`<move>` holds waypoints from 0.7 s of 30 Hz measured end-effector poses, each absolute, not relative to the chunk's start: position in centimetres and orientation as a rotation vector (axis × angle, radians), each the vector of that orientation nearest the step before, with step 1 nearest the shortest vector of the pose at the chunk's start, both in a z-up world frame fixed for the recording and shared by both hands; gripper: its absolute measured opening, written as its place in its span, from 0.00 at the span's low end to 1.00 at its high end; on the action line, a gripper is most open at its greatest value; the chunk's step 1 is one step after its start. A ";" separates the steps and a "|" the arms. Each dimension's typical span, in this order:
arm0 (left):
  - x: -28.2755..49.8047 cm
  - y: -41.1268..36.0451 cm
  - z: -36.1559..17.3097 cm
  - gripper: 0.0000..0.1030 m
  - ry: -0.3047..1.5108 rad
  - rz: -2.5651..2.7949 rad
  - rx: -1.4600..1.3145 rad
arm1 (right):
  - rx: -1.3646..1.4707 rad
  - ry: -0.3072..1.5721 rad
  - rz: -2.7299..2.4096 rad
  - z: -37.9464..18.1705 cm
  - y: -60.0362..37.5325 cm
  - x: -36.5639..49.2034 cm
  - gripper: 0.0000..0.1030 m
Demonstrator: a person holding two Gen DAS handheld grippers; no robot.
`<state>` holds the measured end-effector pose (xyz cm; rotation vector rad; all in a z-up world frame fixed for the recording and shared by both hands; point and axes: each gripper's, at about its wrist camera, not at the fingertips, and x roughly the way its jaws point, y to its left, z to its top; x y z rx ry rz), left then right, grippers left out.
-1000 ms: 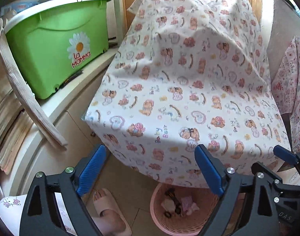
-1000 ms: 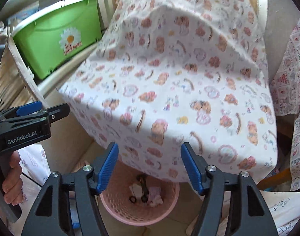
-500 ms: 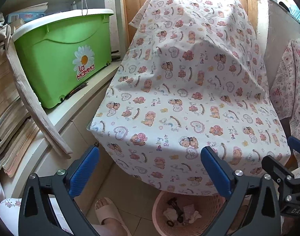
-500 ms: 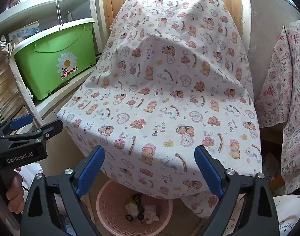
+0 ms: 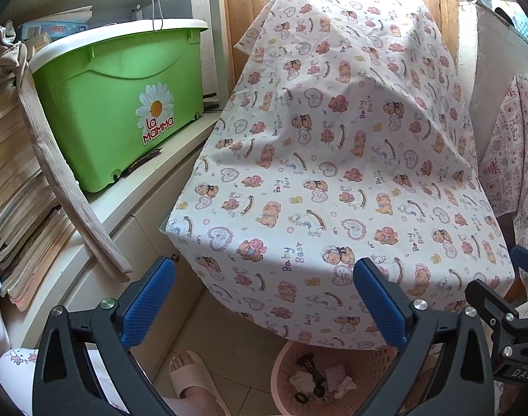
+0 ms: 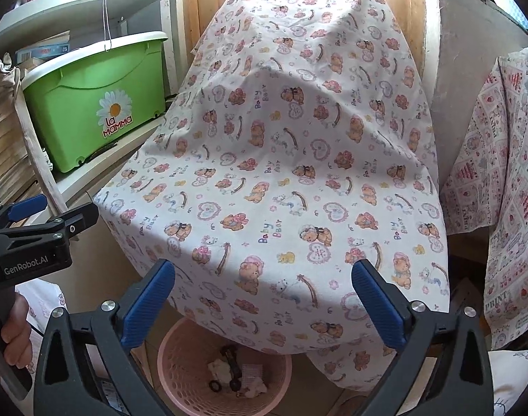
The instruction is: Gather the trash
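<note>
A pink perforated trash basket [image 5: 284, 378] [image 6: 181, 357] stands on the tiled floor, partly under the hanging edge of a bear-print cloth [image 5: 336, 159] [image 6: 291, 159]. Inside lie crumpled white paper [image 6: 219, 367], a black object [image 6: 231, 353] and small dark rings. My left gripper [image 5: 264, 294] is open and empty, above and in front of the basket. My right gripper [image 6: 263, 294] is open and empty too, held beside it. The left gripper also shows at the left edge of the right wrist view [image 6: 42, 232].
A green "La Mamma" tub [image 5: 122, 111] sits on a white cabinet top [image 5: 167, 159] at left, beside stacked papers [image 5: 14, 187]. A foot in a slipper [image 5: 191, 378] is near the basket. Another printed cloth [image 6: 506, 190] hangs at right.
Both grippers have pulled back and risen; the cloth-covered shape and green tub look farther away, and the basket sits lower in view. Both grippers stayed open.
</note>
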<state>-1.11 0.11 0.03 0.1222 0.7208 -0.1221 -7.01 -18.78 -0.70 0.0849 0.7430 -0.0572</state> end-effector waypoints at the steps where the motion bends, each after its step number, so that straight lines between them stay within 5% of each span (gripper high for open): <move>1: -1.1 0.0 -0.1 0.99 0.724 -0.121 0.131 | 0.085 0.745 -0.059 -0.7 -18.7 -7.0 1.00; 21: -1.3 -0.7 -0.7 0.99 0.740 -0.132 0.147 | 0.087 0.762 -0.077 -0.8 -19.3 -7.1 1.00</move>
